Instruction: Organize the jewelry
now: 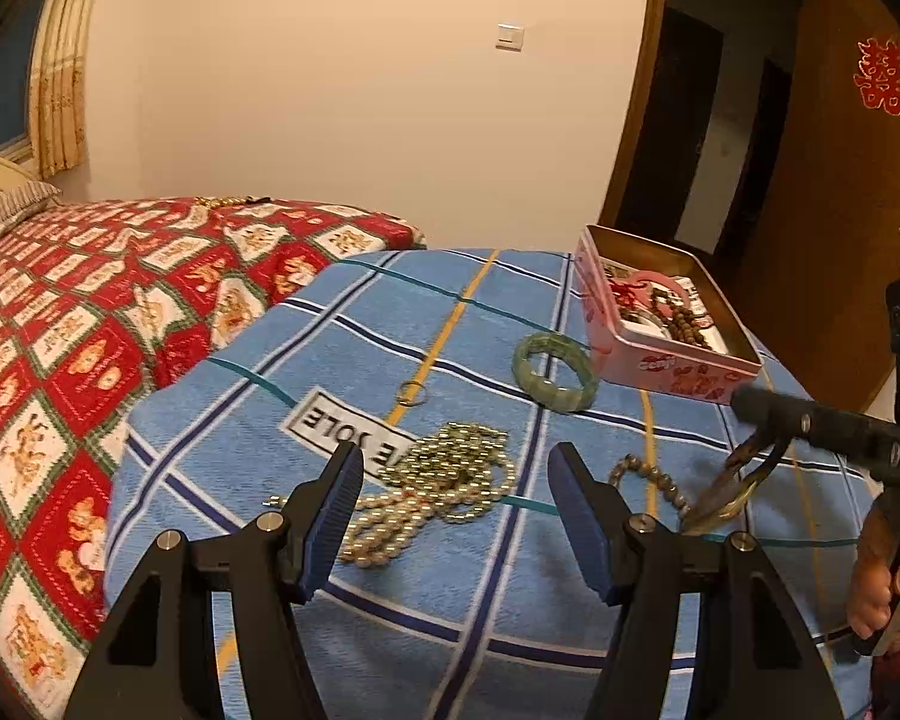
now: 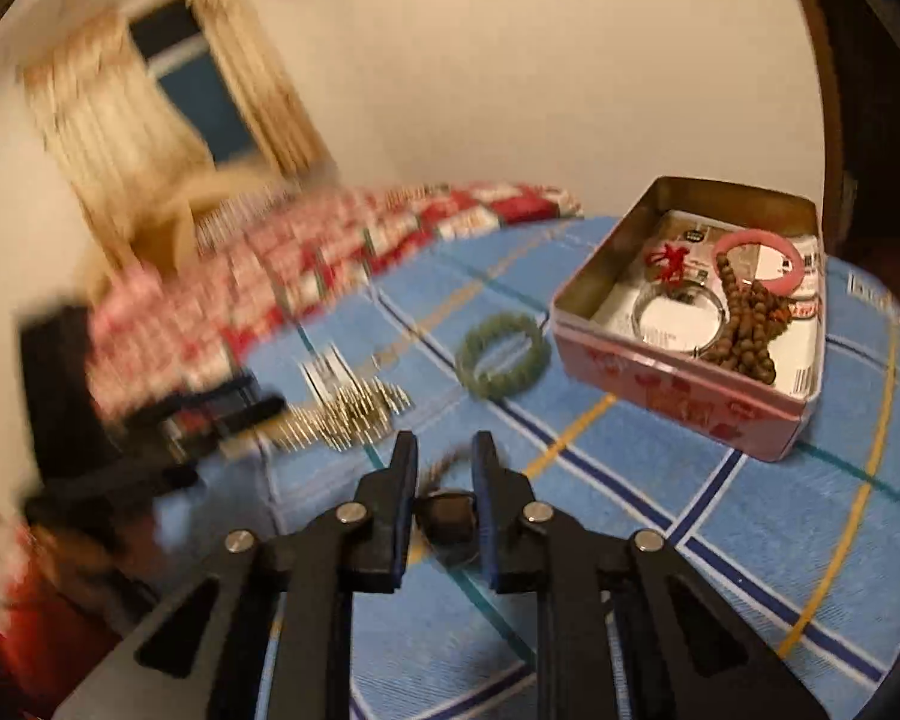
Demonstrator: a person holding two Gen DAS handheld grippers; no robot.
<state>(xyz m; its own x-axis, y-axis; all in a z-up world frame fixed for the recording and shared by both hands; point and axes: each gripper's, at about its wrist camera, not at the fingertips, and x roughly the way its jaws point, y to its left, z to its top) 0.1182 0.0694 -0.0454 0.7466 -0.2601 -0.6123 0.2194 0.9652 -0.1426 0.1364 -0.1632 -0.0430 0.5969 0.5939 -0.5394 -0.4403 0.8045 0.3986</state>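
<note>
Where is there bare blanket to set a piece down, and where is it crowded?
Free: the blue blanket right of the right gripper, in front of the pink tin. Crowded: around the left gripper, with the gold bead chain, green bangle and small ring.

Ahead of the left gripper's spread jaws a tangled heap of gold bead chains blocks the blue checked bedspread. Beyond it lie a thin metal ring and a green stone bangle. The open pink tin box stands far right. Between bangle and tin runs a narrow bare lane; nearer cloth lies bare.
</note>
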